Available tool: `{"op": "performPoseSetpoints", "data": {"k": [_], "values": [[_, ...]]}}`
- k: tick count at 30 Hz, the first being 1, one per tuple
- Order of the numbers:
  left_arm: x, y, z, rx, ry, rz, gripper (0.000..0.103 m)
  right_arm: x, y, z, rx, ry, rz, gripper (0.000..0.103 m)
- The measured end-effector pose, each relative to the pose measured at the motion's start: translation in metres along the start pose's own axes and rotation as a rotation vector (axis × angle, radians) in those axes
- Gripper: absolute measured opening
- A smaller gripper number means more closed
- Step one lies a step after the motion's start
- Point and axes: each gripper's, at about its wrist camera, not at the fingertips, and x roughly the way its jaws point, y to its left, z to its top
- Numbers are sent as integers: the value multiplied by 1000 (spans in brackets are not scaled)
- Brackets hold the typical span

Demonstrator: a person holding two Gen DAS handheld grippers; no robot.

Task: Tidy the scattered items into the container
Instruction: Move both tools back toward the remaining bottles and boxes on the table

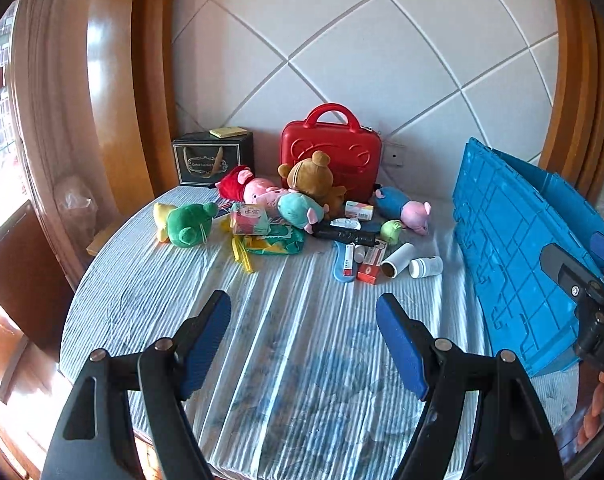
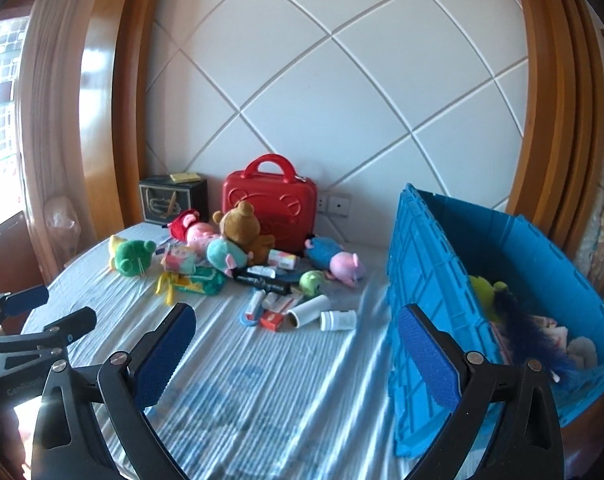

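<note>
A blue plastic crate [image 2: 442, 280] stands at the right of the bed, holding several soft items [image 2: 490, 292]; it also shows in the left wrist view [image 1: 514, 248]. A scattered pile lies mid-bed: a green frog plush [image 1: 185, 224], a brown bear [image 1: 308, 178], pink pig plushes [image 1: 261, 192], small boxes [image 1: 372, 266] and white bottles [image 1: 424, 266]. My left gripper [image 1: 304, 320] is open and empty, hovering over the sheet short of the pile. My right gripper [image 2: 297, 336] is open and empty beside the crate's near wall.
A red toy case [image 1: 330, 148] and a dark box [image 1: 211, 158] stand against the white padded headboard. The bed has a blue striped sheet [image 2: 261, 380]. A wooden frame curves at left and right. The left gripper shows at the right wrist view's left edge [image 2: 29, 320].
</note>
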Motion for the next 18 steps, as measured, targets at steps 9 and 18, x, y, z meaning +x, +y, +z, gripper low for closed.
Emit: {"op": "performPoseSetpoints", "data": {"k": [9,18], "values": [[79,-11,17,12,104,62,75,103,-19,-9,41,122,67,102],[161,-31,19,43,234,26,75,189,-30,-31,67,287,77,102]]}}
